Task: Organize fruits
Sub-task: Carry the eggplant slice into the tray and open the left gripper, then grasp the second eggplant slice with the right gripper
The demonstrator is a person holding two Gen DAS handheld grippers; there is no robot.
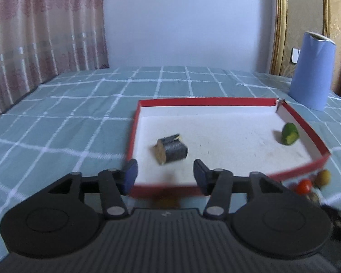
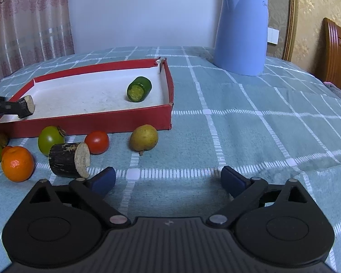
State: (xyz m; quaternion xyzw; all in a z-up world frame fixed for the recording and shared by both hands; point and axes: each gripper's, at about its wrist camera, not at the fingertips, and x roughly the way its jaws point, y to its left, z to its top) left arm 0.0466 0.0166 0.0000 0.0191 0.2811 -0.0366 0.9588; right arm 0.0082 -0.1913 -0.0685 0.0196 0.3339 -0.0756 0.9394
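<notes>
Left tongs [image 1: 164, 175] wide open, nothing held, over red box [image 1: 304, 122] edge. Dark log piece [image 1: 170, 149], maybe sugarcane, inside. Right tongs [image 2: 168, 179] open above cloth [image 2: 250, 125].

A bed with a teal checked cover with white lines [image 2: 250, 118] carries everything. A shallow red cardboard tray with white inside [image 2: 116, 122] lies on it. Behind the tray's right corner stands a tall blue kettle [image 2: 242, 34]. Just before the tray's front wall lie a yellow-green pear [image 2: 144, 140], a red tomato [image 2: 97, 142], a green tomato [image 2: 48, 140], a dark cut wood cylinder [image 2: 68, 160] and an orange mandarin [image 2: 17, 163].
</notes>
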